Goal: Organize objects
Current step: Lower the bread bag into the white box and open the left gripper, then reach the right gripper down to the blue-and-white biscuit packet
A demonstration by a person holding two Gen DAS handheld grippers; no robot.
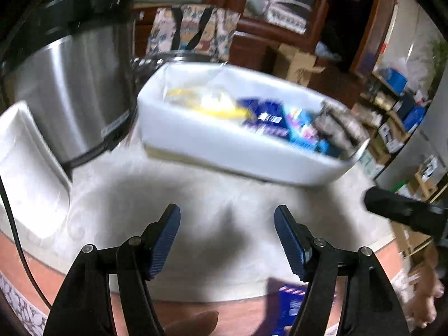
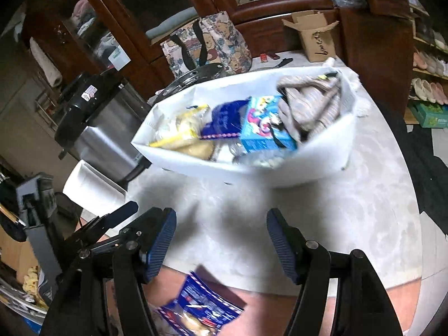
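While both claws, left gripper (image 1: pixel 227 242) and right gripper (image 2: pixel 221 245), hang apart and empty, the blue snack packet (image 2: pixel 200 306) lies below-behind the right one, likely nearer it, with the filled white bin (image 2: pixel 322 165) ahead, long axis crosswise.

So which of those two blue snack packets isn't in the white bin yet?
The blue packet with red-and-white edging lying below the right gripper, off the table edge. The other blue packet is already inside the white bin.

A lived-in home: wooden glass-front cabinets (image 2: pixel 168 8) of folded linens, shoe shelves (image 2: pixel 428 64), a steel cooker (image 1: pixel 72 89).
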